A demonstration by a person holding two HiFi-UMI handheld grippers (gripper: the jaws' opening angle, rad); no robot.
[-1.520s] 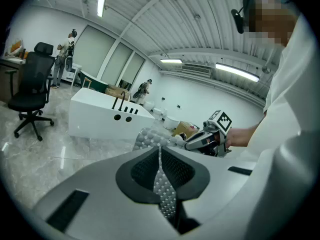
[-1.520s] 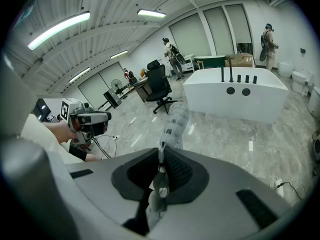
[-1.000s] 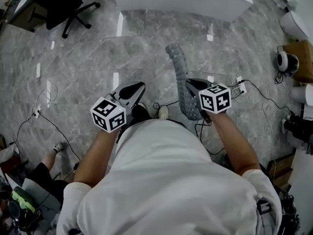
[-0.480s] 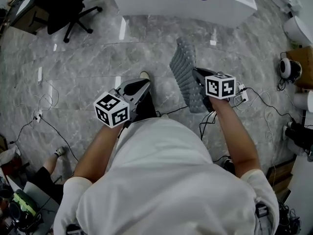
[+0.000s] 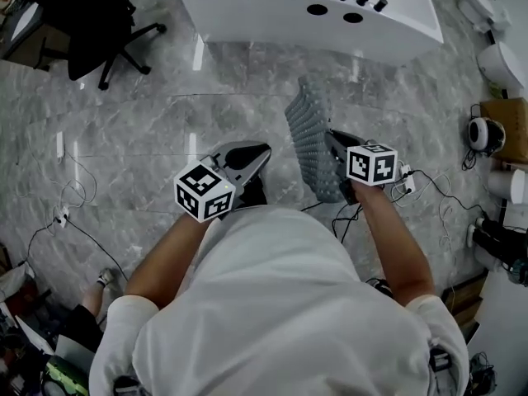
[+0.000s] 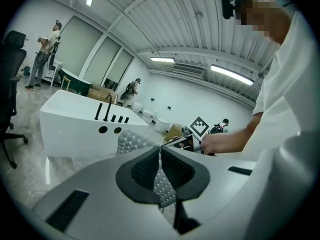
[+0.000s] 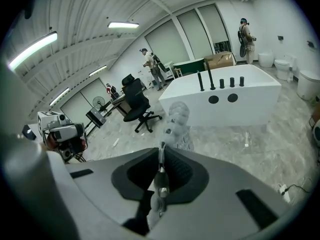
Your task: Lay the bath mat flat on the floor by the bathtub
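Note:
The grey nubbed bath mat [image 5: 311, 130] hangs bunched and upright above the marble floor, pinched along its right edge by my right gripper [image 5: 332, 141], which is shut on it. In the right gripper view the mat [image 7: 176, 123] rises from between the closed jaws of that gripper [image 7: 161, 153]. My left gripper [image 5: 261, 153] is held left of the mat, apart from it, jaws shut with nothing in them [image 6: 160, 153]. Behind its jaws the mat [image 6: 131, 141] shows. The white bathtub [image 5: 247, 16] stands ahead across the floor.
A black office chair [image 5: 89, 16] stands at the far left. Cables and a power strip [image 5: 406, 170] lie on the floor at the right, near a cardboard box [image 5: 508, 115] and white fixtures [image 5: 503, 52]. People stand far off behind the tub [image 7: 224, 103].
The person has stepped toward the bathtub, which now fills more of the top. The mat has been carried forward in the right gripper; the left gripper has advanced beside it.

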